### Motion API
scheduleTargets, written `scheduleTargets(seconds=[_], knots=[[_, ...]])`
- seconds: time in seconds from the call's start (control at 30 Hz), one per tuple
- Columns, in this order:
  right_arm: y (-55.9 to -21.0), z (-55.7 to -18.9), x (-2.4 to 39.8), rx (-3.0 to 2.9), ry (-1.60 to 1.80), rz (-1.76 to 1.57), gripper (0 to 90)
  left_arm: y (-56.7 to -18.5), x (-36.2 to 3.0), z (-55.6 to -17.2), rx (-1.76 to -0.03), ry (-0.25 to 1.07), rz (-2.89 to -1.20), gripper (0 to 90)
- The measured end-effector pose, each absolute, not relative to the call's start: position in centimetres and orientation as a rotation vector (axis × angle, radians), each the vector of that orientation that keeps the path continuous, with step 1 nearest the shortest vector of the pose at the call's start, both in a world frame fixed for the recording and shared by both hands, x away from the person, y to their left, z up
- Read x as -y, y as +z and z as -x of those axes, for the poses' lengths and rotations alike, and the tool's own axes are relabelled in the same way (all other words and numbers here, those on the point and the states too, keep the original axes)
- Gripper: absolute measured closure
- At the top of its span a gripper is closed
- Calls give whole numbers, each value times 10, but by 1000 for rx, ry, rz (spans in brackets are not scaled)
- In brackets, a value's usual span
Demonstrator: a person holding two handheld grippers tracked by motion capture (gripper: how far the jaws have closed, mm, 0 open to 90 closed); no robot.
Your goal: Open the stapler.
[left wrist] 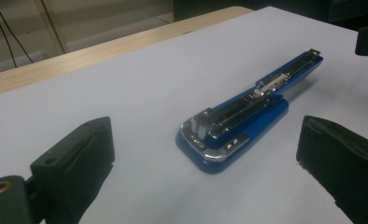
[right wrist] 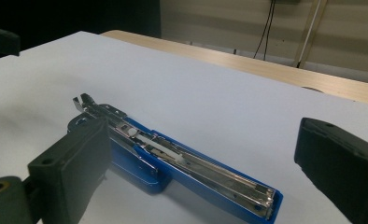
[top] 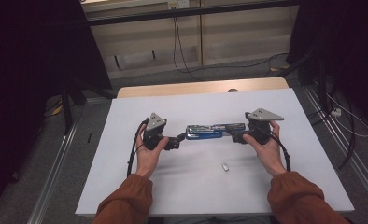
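I am holding both pairs of jaws wide apart with nothing in them, my left gripper just off one end of the blue stapler and my right gripper off the other. The stapler is lying opened out flat mid-table. It looks stiff, fairly weighty, slick on its metal rail; I would pinch the blue sides. A small metal piece is lying nearer me than the stapler, clear of both grippers.

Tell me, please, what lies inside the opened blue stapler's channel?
The stapler lies open on the white table; its metal rail and pusher show. Whether staples sit in the channel cannot be made out.
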State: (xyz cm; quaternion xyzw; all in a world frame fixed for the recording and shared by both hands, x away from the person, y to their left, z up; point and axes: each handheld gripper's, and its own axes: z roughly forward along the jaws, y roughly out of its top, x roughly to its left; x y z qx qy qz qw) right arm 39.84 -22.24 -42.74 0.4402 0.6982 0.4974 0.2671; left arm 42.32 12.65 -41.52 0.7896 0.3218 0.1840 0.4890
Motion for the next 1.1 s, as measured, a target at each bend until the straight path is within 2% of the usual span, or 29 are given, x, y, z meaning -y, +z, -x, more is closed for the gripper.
scheduleTargets(seconds=[0.6, 1.1], knots=[[-427, -373, 243, -1877, 1317, -1217, 42, -417, -171, -395, -859, 525, -1863, 46], [-429, -349, 251, -1894, 1318, -1210, 48, -415, -207, -354, -886, 594, -1793, 42]])
